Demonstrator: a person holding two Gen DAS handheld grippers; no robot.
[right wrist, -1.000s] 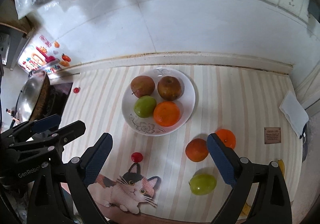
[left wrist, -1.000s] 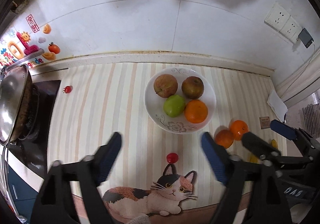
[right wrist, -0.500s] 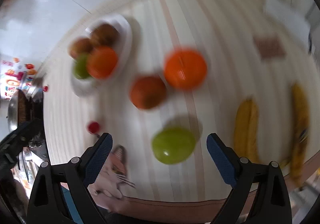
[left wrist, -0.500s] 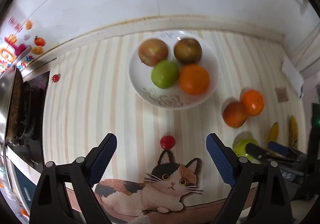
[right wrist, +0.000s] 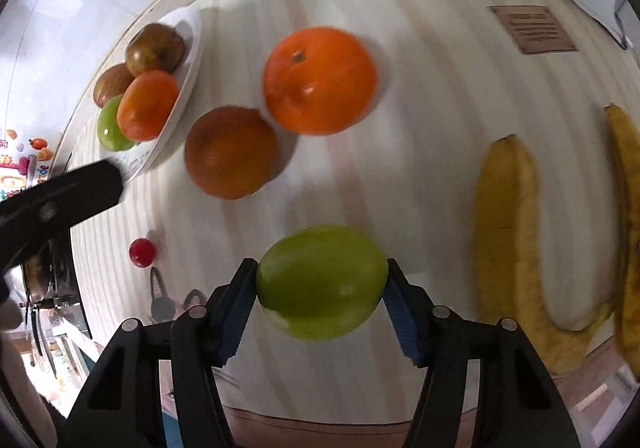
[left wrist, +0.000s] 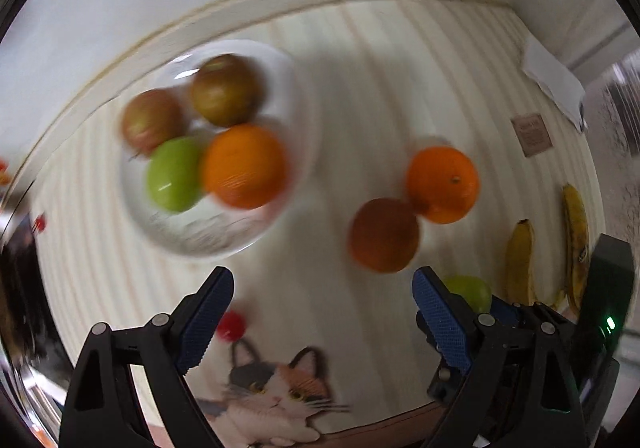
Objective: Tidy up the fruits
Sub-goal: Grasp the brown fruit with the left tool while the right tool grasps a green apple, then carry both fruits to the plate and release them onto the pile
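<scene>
My right gripper [right wrist: 320, 290] is closing on the loose green apple [right wrist: 320, 282] on the striped mat, pads touching it, left gripper [left wrist: 322, 314] wide apart, beside two oranges [right wrist: 320, 80], two bananas [right wrist: 516, 248] and the plate [left wrist: 292, 96] holding four fruits.

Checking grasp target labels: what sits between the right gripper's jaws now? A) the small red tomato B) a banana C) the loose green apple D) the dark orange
C: in the right wrist view the right gripper has its closing jaws on either side of the green apple, blue pads at its flanks.
</scene>
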